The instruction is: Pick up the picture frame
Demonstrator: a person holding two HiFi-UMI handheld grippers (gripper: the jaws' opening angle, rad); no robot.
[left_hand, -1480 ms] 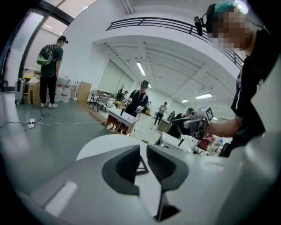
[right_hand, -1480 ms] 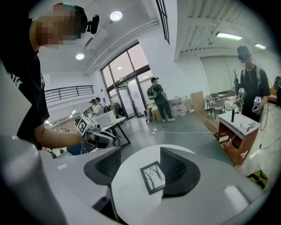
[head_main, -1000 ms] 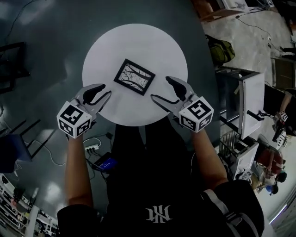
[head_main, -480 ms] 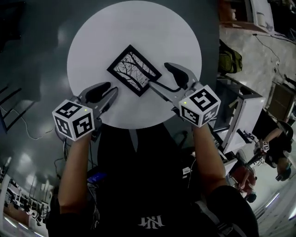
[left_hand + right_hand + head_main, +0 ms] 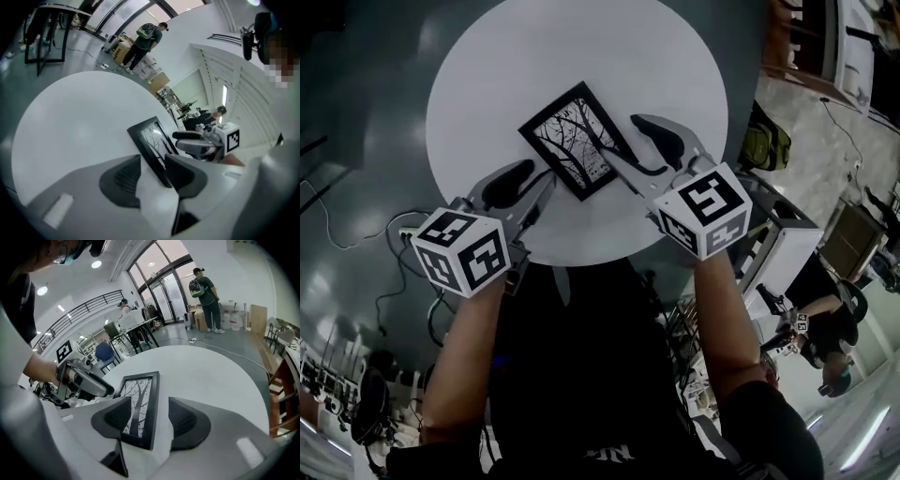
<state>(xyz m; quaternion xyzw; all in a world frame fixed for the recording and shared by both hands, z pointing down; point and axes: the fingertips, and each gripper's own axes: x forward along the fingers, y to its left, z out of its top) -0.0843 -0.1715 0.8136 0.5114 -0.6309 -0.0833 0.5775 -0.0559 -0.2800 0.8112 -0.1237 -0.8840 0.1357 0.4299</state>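
Both grippers sit lower than a second ago and now flank the picture frame (image 5: 575,141). Frame: black, tree print, lying flat on the round white table (image 5: 487,75), toward the person's side. Left gripper (image 5: 542,172): jaws opening, frame's near corner between them, pads not pressing. Right gripper (image 5: 619,137): jaws closing, frame's edge between them, gap either side.
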